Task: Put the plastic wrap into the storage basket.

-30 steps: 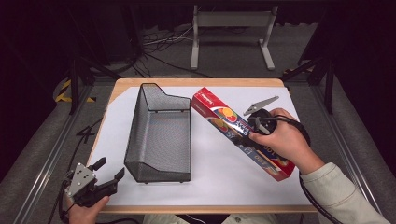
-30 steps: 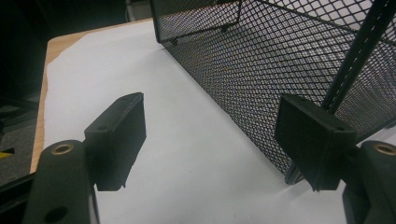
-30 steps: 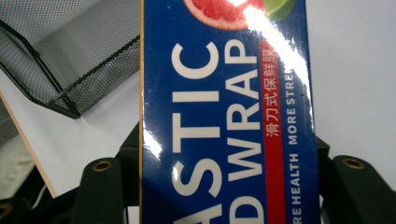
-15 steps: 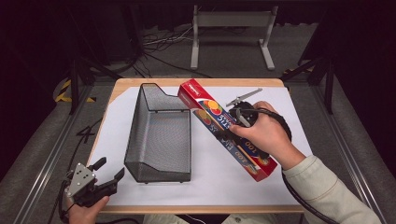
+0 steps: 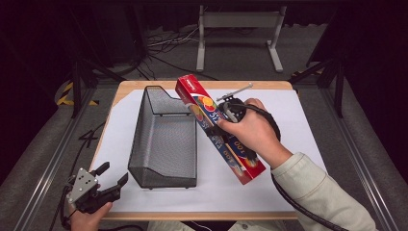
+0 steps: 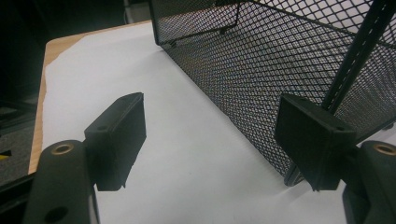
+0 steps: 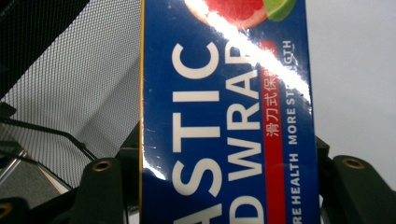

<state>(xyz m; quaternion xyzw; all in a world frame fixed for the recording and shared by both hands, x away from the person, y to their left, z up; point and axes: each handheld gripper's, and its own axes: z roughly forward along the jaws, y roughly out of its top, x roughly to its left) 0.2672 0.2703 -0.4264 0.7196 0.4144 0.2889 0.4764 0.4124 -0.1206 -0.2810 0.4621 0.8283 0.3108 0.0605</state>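
Wooden table [image 5: 144, 86] w/ white sheet [image 5: 298, 125] on top. Grey carpet floor [image 5: 43, 144], cables [image 5: 163, 45] + white metal stand [image 5: 238, 21] beyond far edge. Room dark, yellow-black tape [image 5: 65, 96] far left.

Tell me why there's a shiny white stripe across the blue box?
In the right gripper view, room light glares off the glossy plastic wrap box, washing out some letters. In the high view the box shows no such glare, and the room around the table is dark.
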